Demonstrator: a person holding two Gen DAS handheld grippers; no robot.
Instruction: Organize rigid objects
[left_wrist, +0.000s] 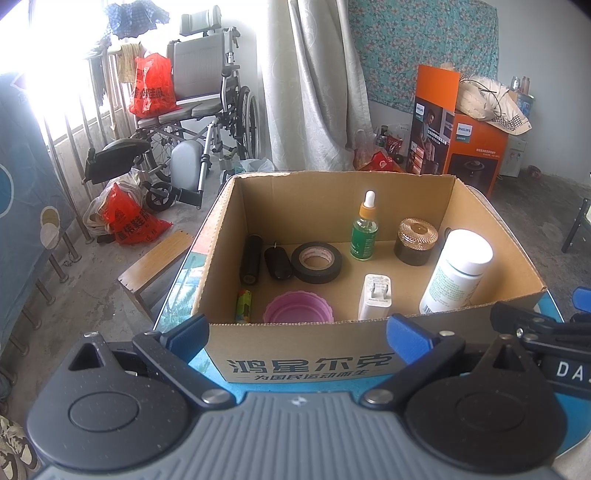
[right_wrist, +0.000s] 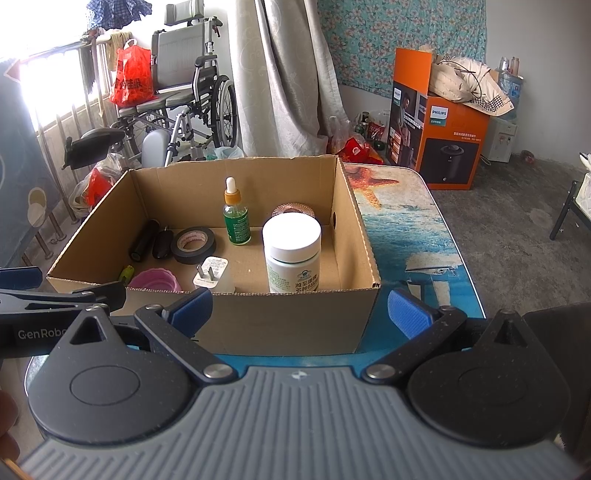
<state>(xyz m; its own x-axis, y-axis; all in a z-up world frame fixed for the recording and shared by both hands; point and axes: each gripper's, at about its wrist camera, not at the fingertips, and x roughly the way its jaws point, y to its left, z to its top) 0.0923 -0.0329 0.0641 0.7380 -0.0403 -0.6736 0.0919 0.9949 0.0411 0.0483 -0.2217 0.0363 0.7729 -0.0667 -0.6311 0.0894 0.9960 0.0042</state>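
An open cardboard box (left_wrist: 295, 354) (right_wrist: 280, 321) stands on a sea-print table. Inside are a white pill bottle (left_wrist: 458, 269) (right_wrist: 292, 254), a green dropper bottle (left_wrist: 365, 229) (right_wrist: 236, 218), a dark jar with a copper lid (left_wrist: 416, 240) (right_wrist: 293, 211), a black tape roll (left_wrist: 317, 262) (right_wrist: 192, 244), a white charger plug (left_wrist: 376, 297) (right_wrist: 213, 277), a pink cup (left_wrist: 298, 313) (right_wrist: 155, 280), a black cylinder (left_wrist: 251, 264) (right_wrist: 144, 240), a black key fob (left_wrist: 277, 262) (right_wrist: 162, 243) and a lighter (left_wrist: 244, 305) (right_wrist: 126, 274). My left gripper (left_wrist: 297, 334) and right gripper (right_wrist: 301, 308) are both open and empty, just in front of the box.
The table (right_wrist: 417, 236) extends to the right of the box. Behind it are a wheelchair (left_wrist: 199, 110), red bags (left_wrist: 127, 221), a curtain (left_wrist: 314, 85) and an orange Philips carton (right_wrist: 439, 129). A wooden stool (left_wrist: 155, 266) stands to the left below the table.
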